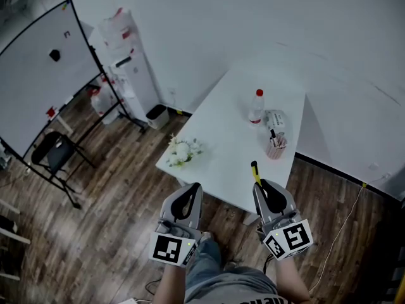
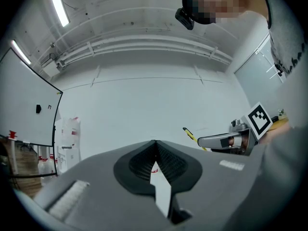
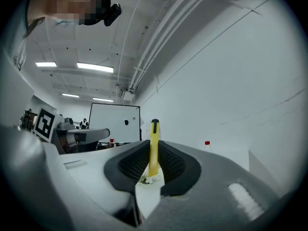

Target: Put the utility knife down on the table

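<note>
Yellow utility knife [image 3: 154, 133] between ribbed jaws, right gripper [image 3: 153, 148]

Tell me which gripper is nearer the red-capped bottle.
Right. The right gripper, shut on the utility knife, is on the near side of the bottle; the left gripper is farther off, to the left.

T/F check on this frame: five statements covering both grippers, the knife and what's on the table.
1. The right gripper is shut on the yellow utility knife. True.
2. The left gripper holds a pen. False: its jaws are together with nothing between them.
3. The yellow utility knife lies flat on the white table. False: it is clamped in the right gripper.
4. A clear bottle with a red cap stands upright on the white table. True.
5. The white flower bunch sits in the pink cup. False: it lies at the table's left edge, apart from the cup.
</note>
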